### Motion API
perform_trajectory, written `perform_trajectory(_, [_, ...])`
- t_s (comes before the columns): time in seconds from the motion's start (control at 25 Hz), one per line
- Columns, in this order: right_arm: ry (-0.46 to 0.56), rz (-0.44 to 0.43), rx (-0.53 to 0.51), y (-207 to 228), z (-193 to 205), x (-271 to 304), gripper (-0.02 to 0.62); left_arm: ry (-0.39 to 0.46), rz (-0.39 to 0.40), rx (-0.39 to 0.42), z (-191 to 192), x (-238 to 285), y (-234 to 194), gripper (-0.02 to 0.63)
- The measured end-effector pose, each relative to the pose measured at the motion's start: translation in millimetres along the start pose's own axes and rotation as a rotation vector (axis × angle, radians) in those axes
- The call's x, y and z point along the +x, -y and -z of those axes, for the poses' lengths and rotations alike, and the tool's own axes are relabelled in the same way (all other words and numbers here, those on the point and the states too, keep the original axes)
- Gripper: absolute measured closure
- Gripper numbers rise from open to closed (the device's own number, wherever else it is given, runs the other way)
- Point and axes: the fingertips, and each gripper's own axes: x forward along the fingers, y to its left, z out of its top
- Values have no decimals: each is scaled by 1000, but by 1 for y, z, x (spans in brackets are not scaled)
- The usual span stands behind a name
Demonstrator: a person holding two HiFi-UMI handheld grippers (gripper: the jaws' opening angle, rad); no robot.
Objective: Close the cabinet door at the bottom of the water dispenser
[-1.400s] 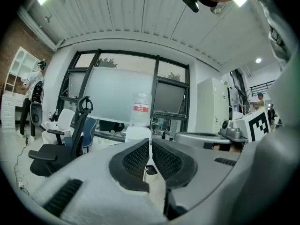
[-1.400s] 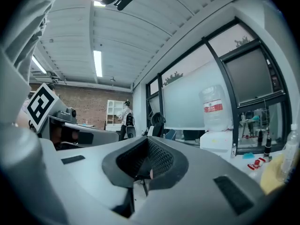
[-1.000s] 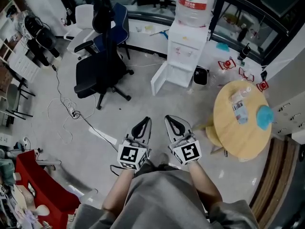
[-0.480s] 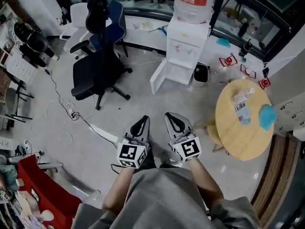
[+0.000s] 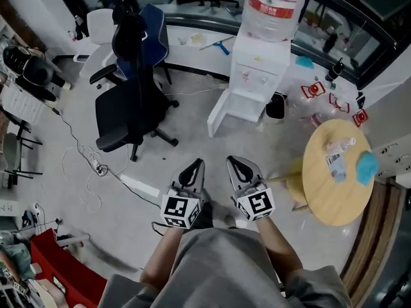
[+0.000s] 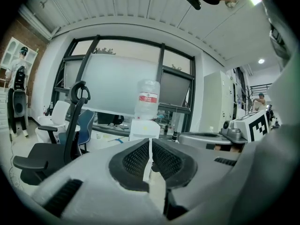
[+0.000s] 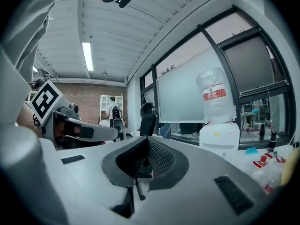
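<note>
The grey left gripper [image 5: 193, 167] and grey right gripper [image 5: 237, 164] are hanging pressed together, empty, well apart from the white water dispenser's [image 5: 257, 76] open white cabinet door [image 5: 217, 113].

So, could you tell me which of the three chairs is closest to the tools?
The black office chair; the blue chair and white chair stand farther off behind it.

White water dispenser [image 5: 257, 76] and cabinet door [image 5: 217, 111], upper centre. Red-labelled clear bottle [image 5: 277, 5]. Black chair [image 5: 125, 111], upper left. Pale wood table [image 5: 337, 197], right. Grey left gripper [image 5: 192, 167] and right gripper [image 5: 236, 165] bear black-and-white square markers.
</note>
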Motion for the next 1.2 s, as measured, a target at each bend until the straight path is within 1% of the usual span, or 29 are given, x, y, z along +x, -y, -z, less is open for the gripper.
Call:
perform_trajectory(0.24, [-10,45,16,3,-2,49,585,-1,59,-10,-12,28,-44,581])
perform_trajectory(0.64, [28,113,-6,13,-20,103,586,46,163,17,-38,61,-83,587])
perform_trajectory(0.84, [11,142,-5,21,-17,118,586,29,174,6,-36,78,-93,598])
perform_trajectory(1.2, [6,156,14,66,-8,150,588,-17,182,-12,-26,132,-103,600])
